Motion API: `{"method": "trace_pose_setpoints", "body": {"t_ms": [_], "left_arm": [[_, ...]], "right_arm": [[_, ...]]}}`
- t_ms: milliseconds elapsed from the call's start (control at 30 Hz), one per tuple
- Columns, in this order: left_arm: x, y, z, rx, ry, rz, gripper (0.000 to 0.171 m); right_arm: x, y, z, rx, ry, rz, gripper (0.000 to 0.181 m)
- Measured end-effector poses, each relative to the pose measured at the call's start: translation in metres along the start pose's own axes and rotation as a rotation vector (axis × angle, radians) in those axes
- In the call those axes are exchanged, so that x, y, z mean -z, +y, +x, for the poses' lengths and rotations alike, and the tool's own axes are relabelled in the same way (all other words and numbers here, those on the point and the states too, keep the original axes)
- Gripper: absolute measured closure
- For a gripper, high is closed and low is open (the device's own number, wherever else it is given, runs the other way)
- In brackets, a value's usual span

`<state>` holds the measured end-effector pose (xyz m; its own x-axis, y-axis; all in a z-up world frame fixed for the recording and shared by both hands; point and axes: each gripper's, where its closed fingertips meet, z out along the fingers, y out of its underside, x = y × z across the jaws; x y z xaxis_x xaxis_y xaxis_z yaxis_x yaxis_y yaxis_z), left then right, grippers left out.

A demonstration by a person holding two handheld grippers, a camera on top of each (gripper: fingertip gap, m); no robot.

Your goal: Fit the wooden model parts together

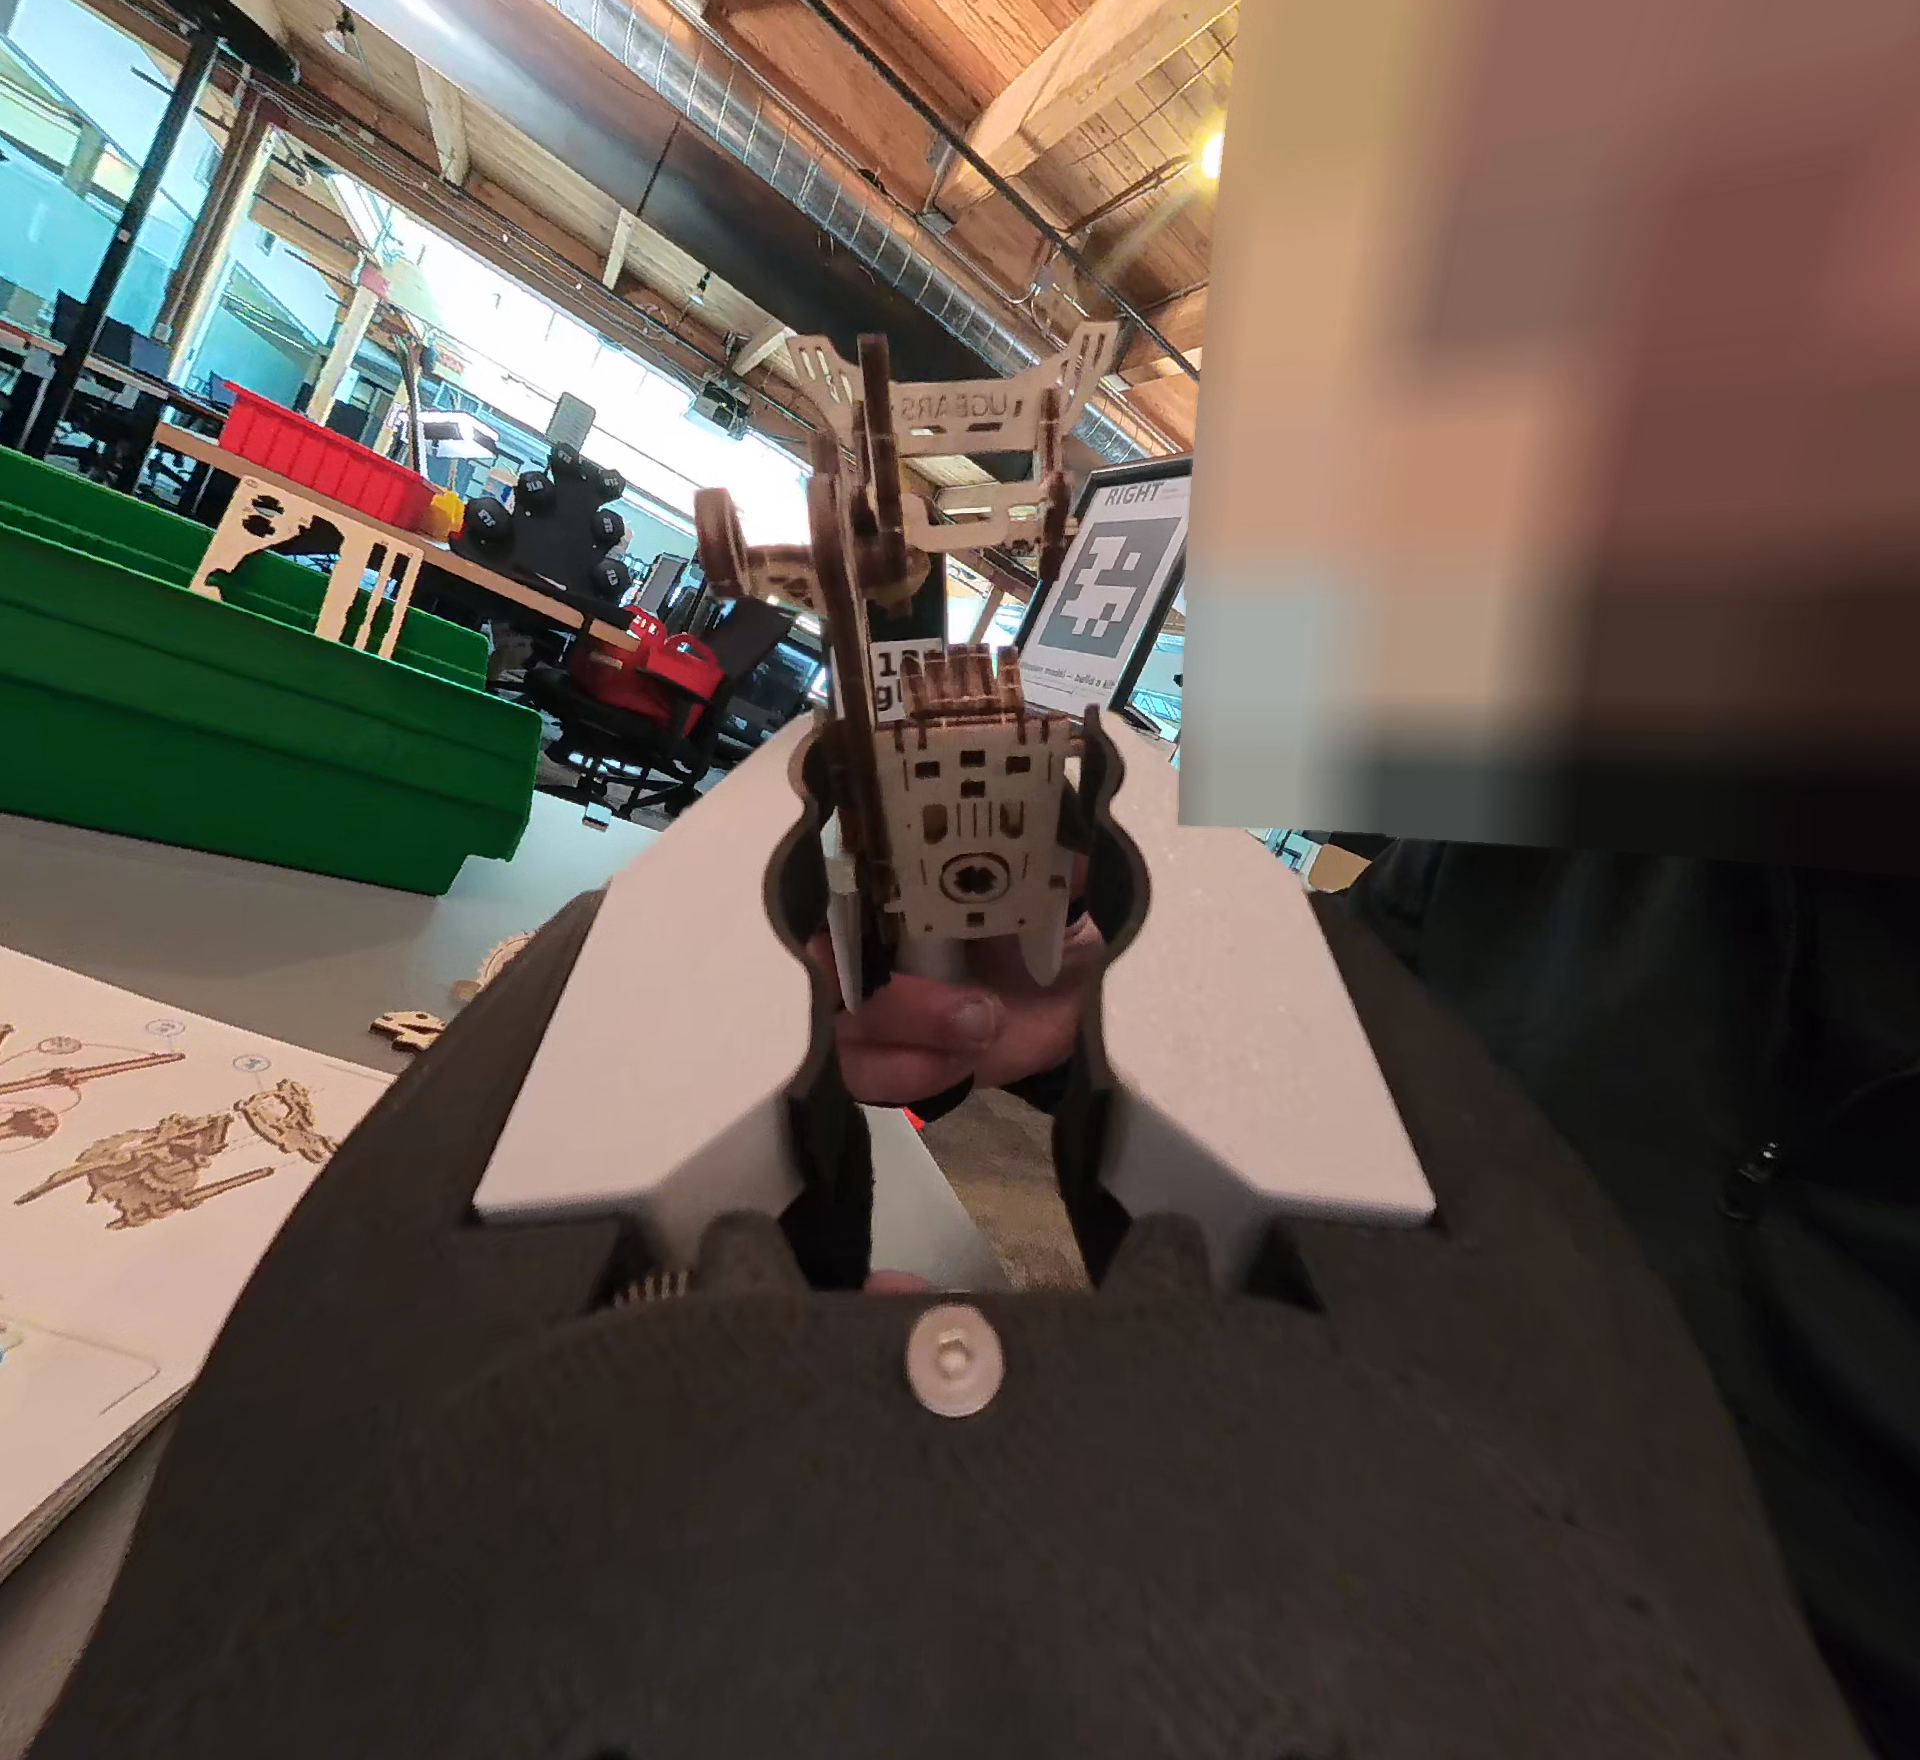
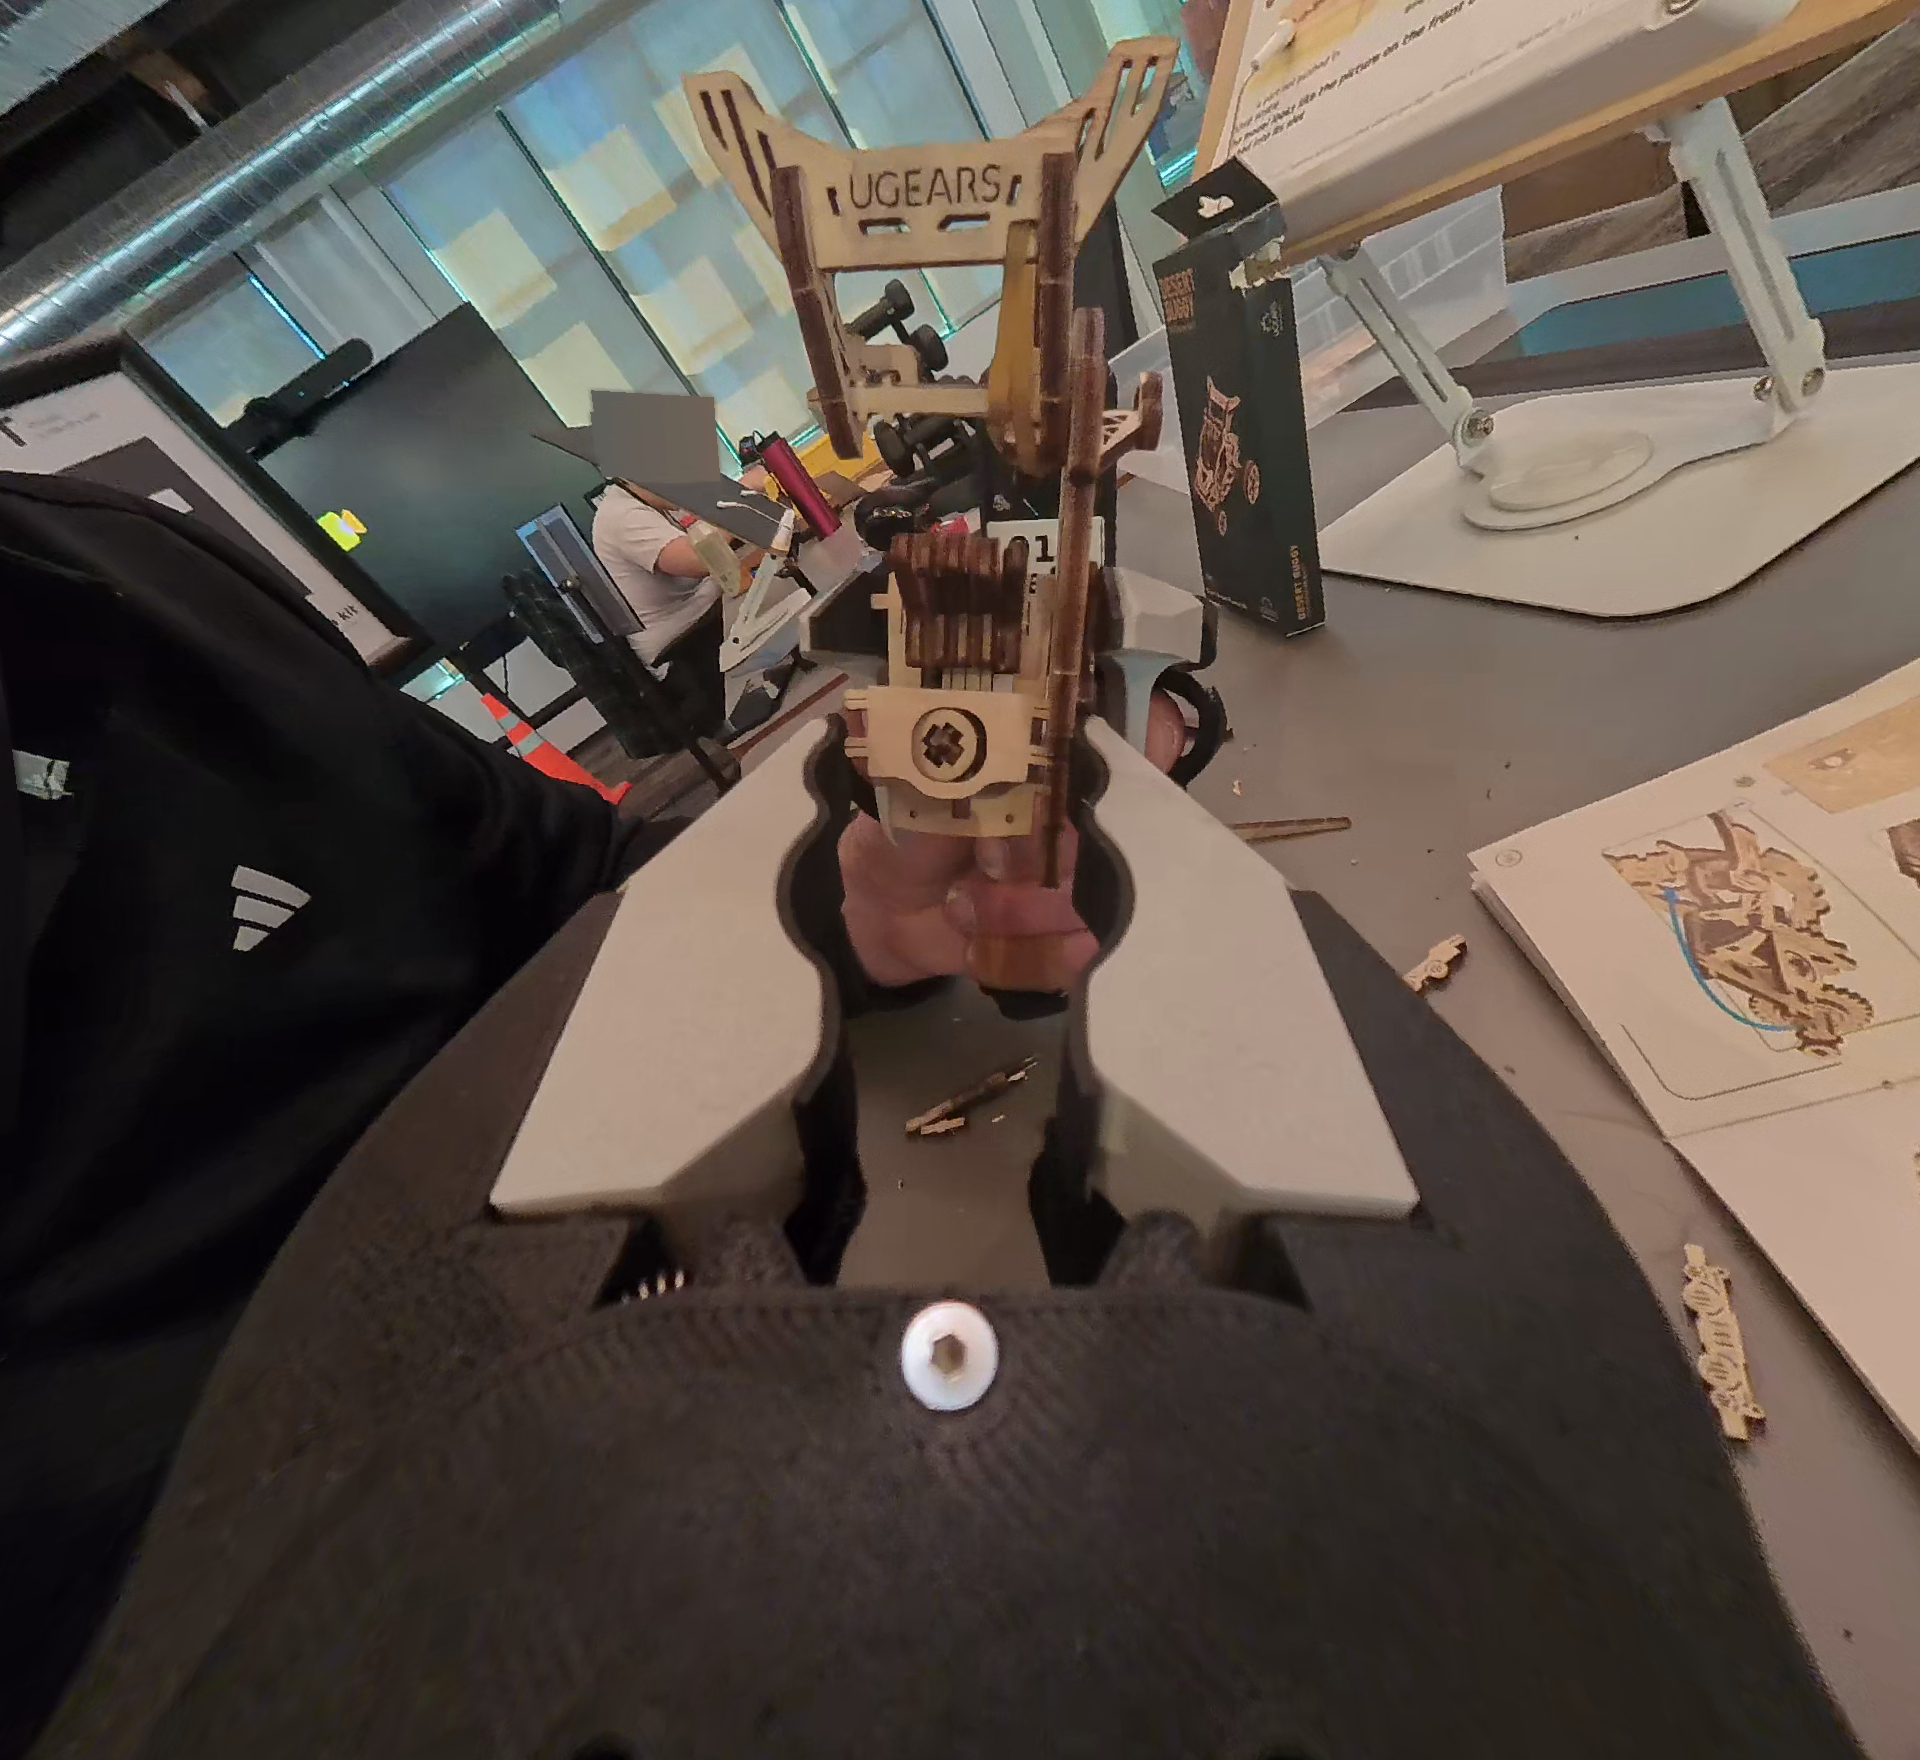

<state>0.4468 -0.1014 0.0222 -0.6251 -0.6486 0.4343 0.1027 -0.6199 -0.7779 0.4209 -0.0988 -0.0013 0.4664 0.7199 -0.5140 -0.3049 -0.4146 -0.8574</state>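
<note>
A partly built wooden model (image 1: 966, 806) of light plywood with a winged top plate and dark laser-cut edges is held upright in the air between both grippers. My left gripper (image 1: 951, 754) is shut on its lower block. My right gripper (image 2: 956, 744) is shut on the same model (image 2: 945, 744) from the opposite side. In the right wrist view the left gripper's white fingers (image 2: 1148, 619) show just behind the model. A hand (image 2: 935, 921) shows below the model. The far face of the model is hidden in each view.
Green bins (image 1: 260, 723) hold a punched wooden sheet (image 1: 312, 567) at left. An instruction booklet (image 2: 1714, 931) lies on the grey table, with loose wooden pieces (image 2: 1720, 1336) and scraps (image 2: 966, 1102). A black product box (image 2: 1236, 453) and a white stand (image 2: 1558, 463) are behind. A person in a black jacket (image 2: 208, 879) is close.
</note>
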Motion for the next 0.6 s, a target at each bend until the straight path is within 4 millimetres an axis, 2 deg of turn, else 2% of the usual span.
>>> {"method": "trace_pose_setpoints", "body": {"t_ms": [600], "left_arm": [[0.006,-0.014,-0.001,0.017,-0.015,0.087,0.128]], "right_arm": [[-0.013,-0.005,0.005,0.085,0.111,-0.017,0.140]]}}
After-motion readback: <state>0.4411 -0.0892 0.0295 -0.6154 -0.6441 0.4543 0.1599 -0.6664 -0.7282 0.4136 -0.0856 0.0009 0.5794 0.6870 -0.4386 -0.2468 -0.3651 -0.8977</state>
